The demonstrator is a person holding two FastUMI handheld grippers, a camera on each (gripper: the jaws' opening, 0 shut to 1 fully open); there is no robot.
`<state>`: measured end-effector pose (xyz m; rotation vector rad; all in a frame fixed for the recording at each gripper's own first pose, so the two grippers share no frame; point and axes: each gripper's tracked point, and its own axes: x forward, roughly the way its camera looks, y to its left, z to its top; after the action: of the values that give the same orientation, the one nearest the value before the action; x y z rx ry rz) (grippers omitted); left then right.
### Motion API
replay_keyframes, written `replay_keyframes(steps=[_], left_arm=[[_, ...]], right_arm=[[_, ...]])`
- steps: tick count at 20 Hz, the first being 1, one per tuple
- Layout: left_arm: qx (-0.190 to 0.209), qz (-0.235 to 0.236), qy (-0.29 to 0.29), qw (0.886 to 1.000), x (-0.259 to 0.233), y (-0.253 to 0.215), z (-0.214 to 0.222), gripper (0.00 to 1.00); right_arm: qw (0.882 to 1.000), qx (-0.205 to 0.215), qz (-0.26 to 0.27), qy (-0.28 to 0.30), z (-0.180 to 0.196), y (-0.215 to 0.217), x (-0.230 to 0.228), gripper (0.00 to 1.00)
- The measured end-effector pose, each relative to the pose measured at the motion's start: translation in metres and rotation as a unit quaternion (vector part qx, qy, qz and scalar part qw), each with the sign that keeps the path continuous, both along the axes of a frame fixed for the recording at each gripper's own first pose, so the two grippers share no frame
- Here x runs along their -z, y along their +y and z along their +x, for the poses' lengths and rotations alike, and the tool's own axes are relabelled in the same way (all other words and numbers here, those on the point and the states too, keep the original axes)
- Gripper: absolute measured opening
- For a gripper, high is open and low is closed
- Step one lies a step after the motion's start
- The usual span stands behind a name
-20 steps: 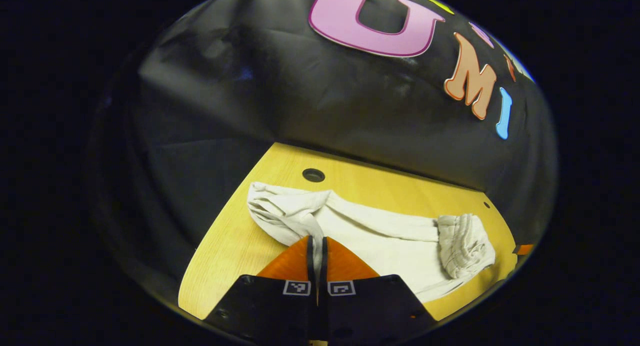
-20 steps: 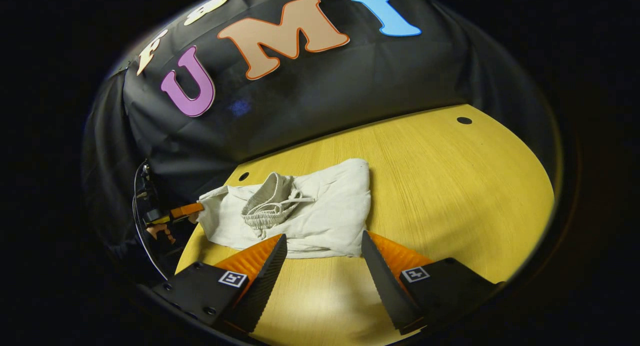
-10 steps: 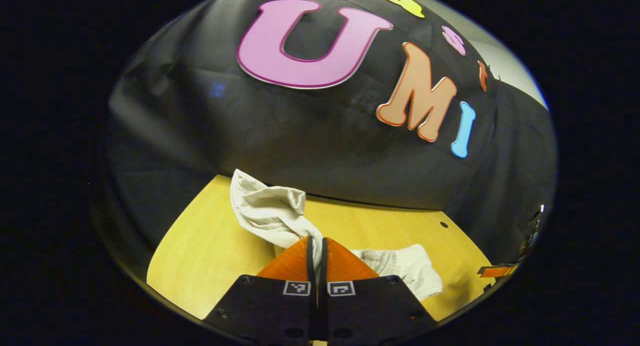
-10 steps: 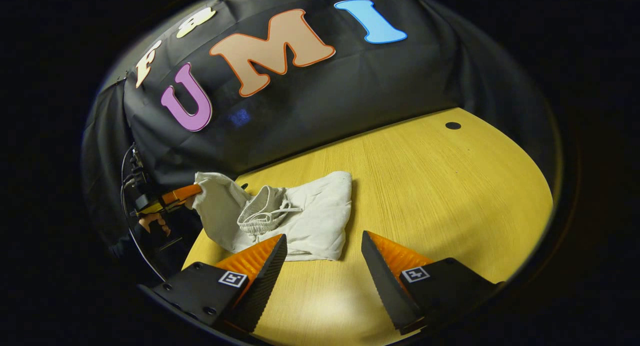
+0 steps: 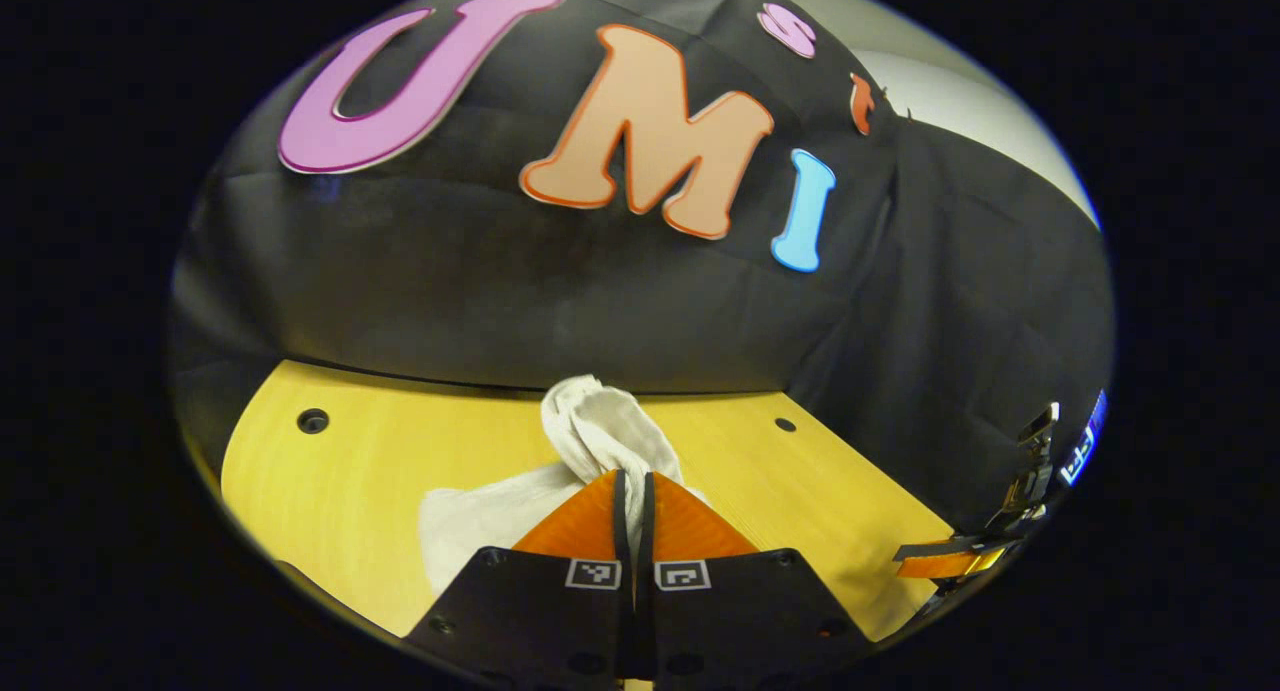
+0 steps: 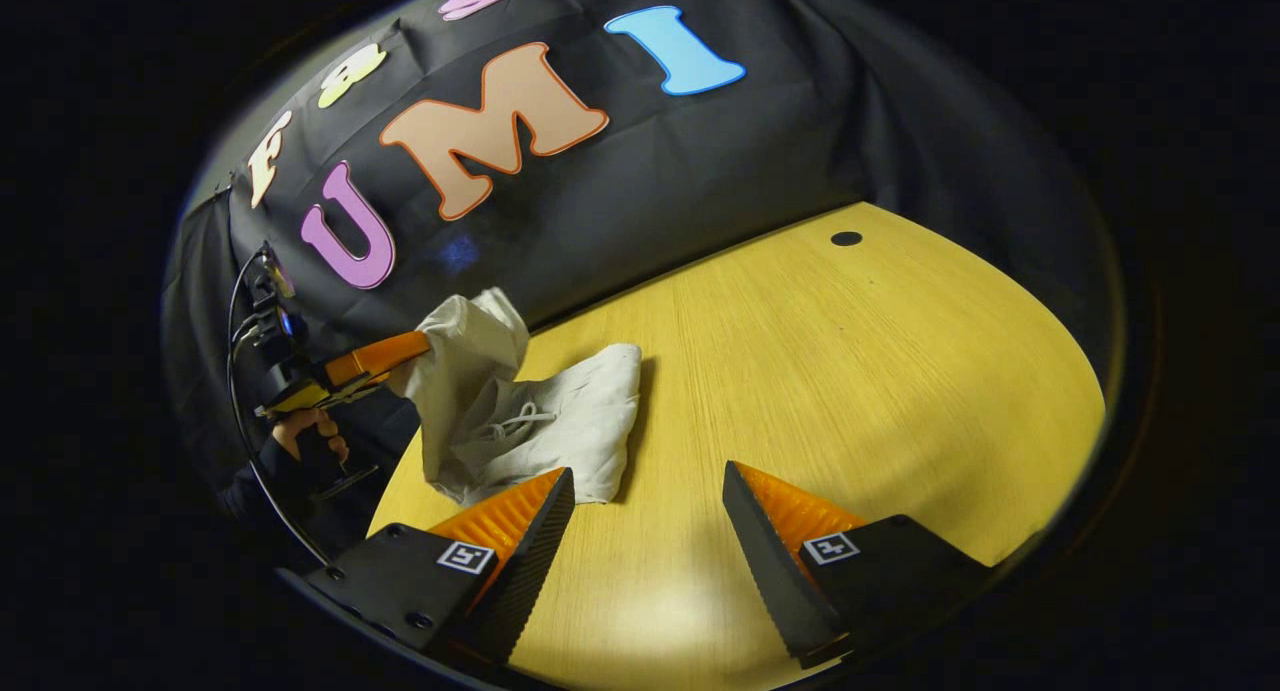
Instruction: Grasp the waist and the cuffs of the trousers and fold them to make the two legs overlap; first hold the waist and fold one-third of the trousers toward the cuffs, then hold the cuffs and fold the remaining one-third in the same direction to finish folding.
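Recording booth, not a home. Black cloth wall (image 6: 780, 141) hangs close behind a bare yellow wood-grain table (image 6: 850, 371) with round holes (image 6: 846, 238). Pale plain wall (image 5: 960, 101) shows beyond the cloth's edge.

In the left gripper view, the left gripper (image 5: 633, 491) hides the lower part of the trousers (image 5: 600, 436), and which end of them it pinches cannot be told. In the right gripper view, the hand (image 6: 305, 433) is too small and dim to make out.

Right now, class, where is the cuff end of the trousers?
In the right gripper view it is lifted off the table at the left, pinched in the left gripper, above the rest of the trousers.
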<state>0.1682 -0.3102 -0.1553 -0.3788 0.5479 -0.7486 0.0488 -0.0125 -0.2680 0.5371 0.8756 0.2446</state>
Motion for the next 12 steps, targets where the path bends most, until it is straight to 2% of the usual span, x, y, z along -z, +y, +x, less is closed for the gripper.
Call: replay_keyframes(steps=[5,8,9,11,12], left_arm=[[0.054,0.060,0.044,0.996,0.060,-0.052,-0.047,0.00],[0.046,0.120,0.046,0.991,0.095,-0.061,-0.061,0.00],[0.051,0.126,0.043,0.990,0.099,-0.067,-0.063,0.00],[0.054,0.128,0.030,0.990,0.094,-0.073,-0.072,0.11],[0.051,0.126,0.022,0.990,0.089,-0.074,-0.076,0.41]], right_arm=[[1.000,0.004,-0.003,0.009,-0.012,-0.022,0.005,0.96],[1.000,-0.003,-0.002,0.010,-0.017,-0.027,0.007,0.96],[1.000,-0.006,-0.002,0.009,-0.017,-0.027,0.007,0.96],[1.000,-0.011,-0.003,0.000,-0.015,-0.028,0.003,0.96],[1.000,-0.016,-0.010,-0.010,-0.013,-0.028,0.002,0.96]])
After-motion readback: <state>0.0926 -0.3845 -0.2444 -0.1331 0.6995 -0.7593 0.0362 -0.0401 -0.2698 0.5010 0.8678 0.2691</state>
